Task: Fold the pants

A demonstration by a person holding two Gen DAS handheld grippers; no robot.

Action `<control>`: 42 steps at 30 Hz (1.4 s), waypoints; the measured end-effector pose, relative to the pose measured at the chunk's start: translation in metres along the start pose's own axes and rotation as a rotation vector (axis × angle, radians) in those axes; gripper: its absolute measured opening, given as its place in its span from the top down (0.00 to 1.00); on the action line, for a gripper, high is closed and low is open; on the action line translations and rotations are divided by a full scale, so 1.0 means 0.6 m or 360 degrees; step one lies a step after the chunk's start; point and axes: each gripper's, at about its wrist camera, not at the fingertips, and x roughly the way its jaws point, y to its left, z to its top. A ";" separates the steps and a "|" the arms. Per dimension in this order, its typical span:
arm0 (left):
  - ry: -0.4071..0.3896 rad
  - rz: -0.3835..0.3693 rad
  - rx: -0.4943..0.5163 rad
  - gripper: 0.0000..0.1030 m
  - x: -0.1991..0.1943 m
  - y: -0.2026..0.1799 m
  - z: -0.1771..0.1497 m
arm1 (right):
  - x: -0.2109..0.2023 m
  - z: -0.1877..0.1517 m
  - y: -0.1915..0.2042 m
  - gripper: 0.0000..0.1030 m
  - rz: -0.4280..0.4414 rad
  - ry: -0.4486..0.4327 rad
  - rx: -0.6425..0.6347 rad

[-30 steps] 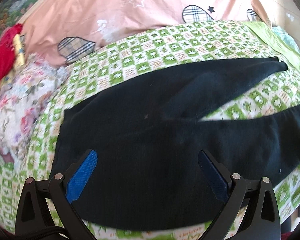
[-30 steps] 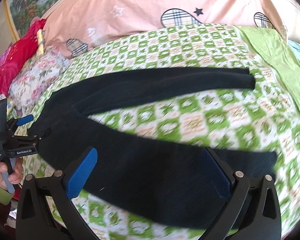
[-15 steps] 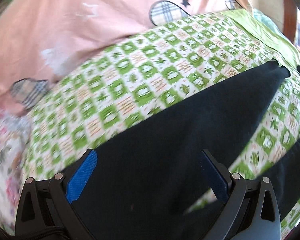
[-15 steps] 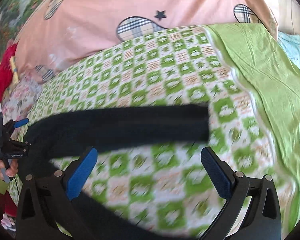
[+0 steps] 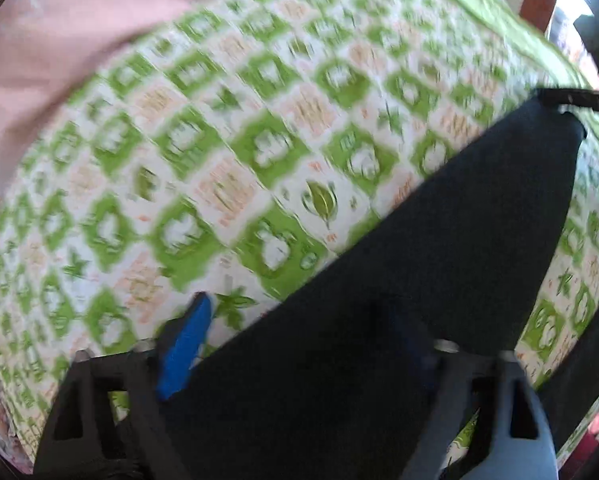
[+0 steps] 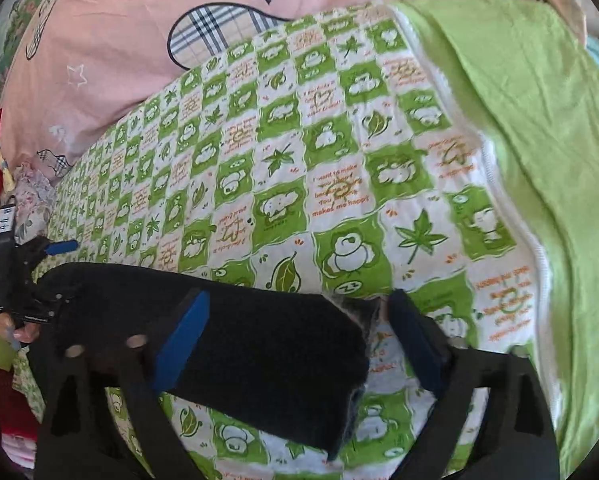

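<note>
While the black pants lie on the green-checked quilt, one leg's hem near its plain green edge, the right gripper and left gripper straddle that leg, jaws just closing, pads not yet pressing.

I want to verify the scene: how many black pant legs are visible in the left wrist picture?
2. One pant leg crosses the middle; another pant leg shows at the right edge, mostly cut off.
</note>
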 end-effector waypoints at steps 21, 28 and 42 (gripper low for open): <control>-0.0381 -0.0122 0.0013 0.94 -0.179 -0.116 -0.160 | -0.181 -0.111 0.062 0.93 0.0130 -0.0310 -0.0169; -0.0456 -0.0183 -0.0013 0.94 -0.242 -0.162 -0.248 | -0.236 -0.201 0.074 0.93 0.0163 -0.0358 -0.0172; -0.0471 -0.0232 0.0032 0.94 -0.247 -0.226 -0.374 | -0.271 -0.369 0.064 0.93 0.0170 -0.0317 -0.0136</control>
